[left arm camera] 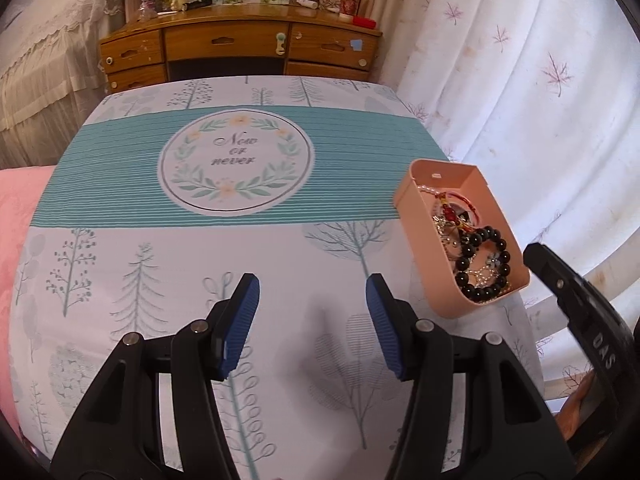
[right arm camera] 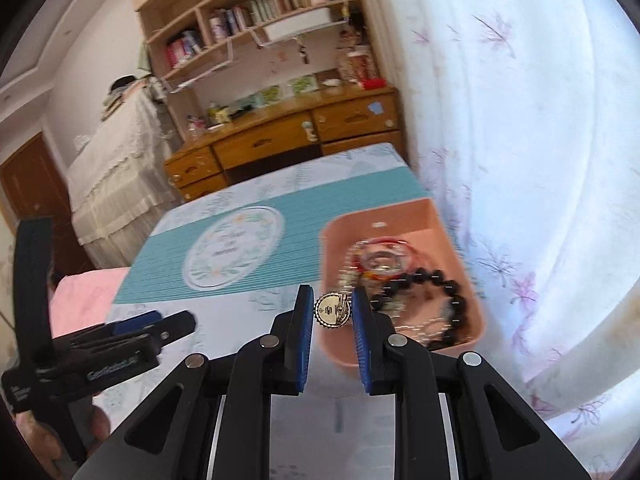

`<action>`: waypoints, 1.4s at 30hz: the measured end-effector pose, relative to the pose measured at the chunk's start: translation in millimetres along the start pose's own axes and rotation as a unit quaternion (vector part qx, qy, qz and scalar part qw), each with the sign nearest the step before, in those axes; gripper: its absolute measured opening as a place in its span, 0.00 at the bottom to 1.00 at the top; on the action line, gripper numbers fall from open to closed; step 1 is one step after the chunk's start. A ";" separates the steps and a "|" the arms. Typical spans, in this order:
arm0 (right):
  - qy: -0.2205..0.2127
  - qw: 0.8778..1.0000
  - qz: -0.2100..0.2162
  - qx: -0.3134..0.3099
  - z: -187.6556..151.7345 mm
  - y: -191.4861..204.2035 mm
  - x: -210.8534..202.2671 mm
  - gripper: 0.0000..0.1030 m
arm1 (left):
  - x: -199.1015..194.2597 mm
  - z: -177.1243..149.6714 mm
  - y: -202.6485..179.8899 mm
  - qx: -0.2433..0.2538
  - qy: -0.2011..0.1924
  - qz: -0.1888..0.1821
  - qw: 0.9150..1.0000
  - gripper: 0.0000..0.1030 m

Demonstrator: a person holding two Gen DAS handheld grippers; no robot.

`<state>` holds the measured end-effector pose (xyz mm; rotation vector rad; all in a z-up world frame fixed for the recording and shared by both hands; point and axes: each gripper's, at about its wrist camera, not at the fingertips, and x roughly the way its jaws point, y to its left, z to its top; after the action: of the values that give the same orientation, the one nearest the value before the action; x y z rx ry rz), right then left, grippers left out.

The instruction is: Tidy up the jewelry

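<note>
**Commentator 1:** Bedroom setting for us today: a wooden desk (left arm camera: 240,46) with drawers at the far end, a bookshelf (right arm camera: 256,12) stacked above it, and a white curtain (left arm camera: 540,100) with a leaf print running down the right side. Front and centre is the table (left arm camera: 160,264), covered in a cloth of pale trees with a teal band and a wreath badge reading "Now or never".

**Commentator 2:** And the action sits at the table's right edge. That pink tray (left arm camera: 416,216) is near the curtain side, and it's loaded: a black bead bracelet (left arm camera: 484,264) on top, a red cord piece (left arm camera: 450,214) behind it, and some pale chain tangled underneath.

**Commentator 1:** Look at the right gripper (right arm camera: 333,312). Blue pads drawn close, and clamped between them is a small round gold pendant (right arm camera: 330,311), scalloped edge, held above the tray's near-left corner. It's clear of the pile, not touching the beads.

**Commentator 2:** Clean pinch. The view from that wrist is smeared, so I can't read the pendant's face.

**Commentator 1:** The left gripper (left arm camera: 313,312) is another story: jaws standing apart, nothing between them, just tablecloth showing through the gap. It hangs over the near part of the table, left of the tray and well apart from it.

**Commentator 2:** From the right wrist you catch it low on the left, with fingers of the person's hand (right arm camera: 86,424) on its handle.
</note>
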<state>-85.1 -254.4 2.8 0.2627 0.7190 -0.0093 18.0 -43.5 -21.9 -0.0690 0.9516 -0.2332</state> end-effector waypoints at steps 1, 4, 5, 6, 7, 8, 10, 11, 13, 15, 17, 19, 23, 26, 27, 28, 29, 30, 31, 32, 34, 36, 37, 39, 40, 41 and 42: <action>0.001 1.000 -0.006 0.006 1.9 -6.0 3.0 0.18 | 2.7 0.7 -3.7 0.004 0.003 -0.002 1.000 0.51; 0.005 1.000 -0.025 0.013 9.4 -21.1 11.3 0.18 | 9.0 4.0 -12.7 0.012 0.010 -0.007 1.000 0.51; 0.009 0.999 -0.033 0.013 11.9 -24.2 17.0 0.18 | 9.8 5.1 -14.4 0.013 0.009 -0.008 1.000 0.52; 0.013 0.999 -0.040 0.014 13.8 -27.6 20.6 0.18 | 10.1 6.7 -15.9 0.012 0.007 -0.008 1.000 0.52; 0.018 0.999 -0.048 0.016 15.1 -31.6 24.9 0.18 | 10.2 7.8 -16.6 0.011 0.005 -0.005 1.000 0.52; 0.023 0.998 -0.051 0.020 16.4 -35.4 29.8 0.19 | 10.0 9.0 -16.5 0.010 0.005 0.000 1.000 0.55; 0.030 0.998 -0.045 0.031 18.6 -42.3 36.9 0.20 | 10.2 11.8 -14.4 0.007 0.007 0.007 1.000 0.59; 0.031 0.998 -0.044 0.033 19.5 -44.0 38.5 0.25 | 9.9 12.6 -13.2 0.003 0.007 0.008 1.000 0.59; 0.024 0.998 -0.052 0.031 20.9 -44.6 40.1 0.40 | 7.8 13.5 -9.3 -0.003 0.005 0.013 1.000 0.59; 0.015 0.998 -0.053 0.028 21.8 -42.1 38.7 0.43 | 4.7 13.4 -5.9 -0.008 0.002 0.021 1.000 0.59; 0.019 0.998 -0.046 0.026 22.3 -39.6 38.2 0.43 | 1.7 12.7 -3.1 -0.009 0.001 0.029 1.000 0.59; 0.030 0.999 -0.038 0.023 22.2 -33.2 37.0 0.43 | -2.1 11.2 -1.1 -0.008 0.002 0.039 0.999 0.59; 0.042 0.999 -0.035 0.002 20.1 -13.0 31.6 0.43 | -12.6 7.2 1.5 0.000 0.007 0.062 0.998 0.59; 0.058 0.998 -0.028 -0.020 19.8 6.3 28.1 0.43 | -28.5 3.3 6.0 -0.001 -0.002 0.067 0.998 0.59; 0.063 0.997 -0.026 -0.026 19.5 13.2 25.3 0.43 | -35.2 1.3 7.6 -0.001 -0.006 0.070 0.998 0.59; 0.067 0.997 -0.021 -0.031 18.4 20.0 21.3 0.43 | -42.7 -1.4 9.2 -0.001 -0.011 0.076 0.997 0.59; 0.072 0.997 -0.012 -0.036 17.8 28.1 16.8 0.43 | -48.2 -3.2 9.8 -0.001 -0.015 0.082 0.997 0.59; 0.076 0.996 -0.005 -0.040 17.2 33.6 13.5 0.43 | -55.1 -6.3 11.1 0.000 -0.018 0.087 0.996 0.59; 0.078 0.996 0.000 -0.043 16.4 39.8 9.6 0.43 | -62.3 -10.2 13.0 -0.001 -0.022 0.091 0.996 0.59; 0.082 0.996 0.001 -0.048 14.7 46.9 5.7 0.43 | -67.4 -12.9 14.3 -0.003 -0.024 0.093 0.995 0.59; 0.092 0.994 0.003 -0.056 11.1 60.5 -1.6 0.43 | -79.1 -20.3 17.4 -0.007 -0.028 0.095 0.995 0.59; 0.101 0.993 0.007 -0.060 7.4 69.2 -6.2 0.45 | -87.9 -26.4 19.2 -0.008 -0.031 0.101 0.994 0.59; 0.105 0.993 0.007 -0.062 3.9 74.6 -9.3 0.46 | -92.5 -29.8 20.4 -0.009 -0.033 0.104 0.994 0.59; 0.105 0.992 0.002 -0.064 -2.2 80.7 -14.5 0.48 | -98.9 -34.0 21.9 -0.011 -0.036 0.109 0.993 0.59; 0.106 0.992 -0.001 -0.067 -4.8 83.9 -17.0 0.49 | -101.5 -35.1 23.0 -0.014 -0.037 0.110 0.993 0.59; 0.107 0.992 -0.003 -0.070 -7.8 87.1 -19.5 0.50 | -103.4 -35.9 24.5 -0.016 -0.038 0.109 0.993 0.59; 0.108 0.992 -0.003 -0.072 -10.1 89.3 -20.7 0.51 | -105.0 -36.5 25.3 -0.020 -0.039 0.111 0.993 0.59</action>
<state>-98.5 -167.2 29.9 0.1246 0.9311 0.0660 -66.0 6.6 36.6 -0.0079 0.8788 -0.0068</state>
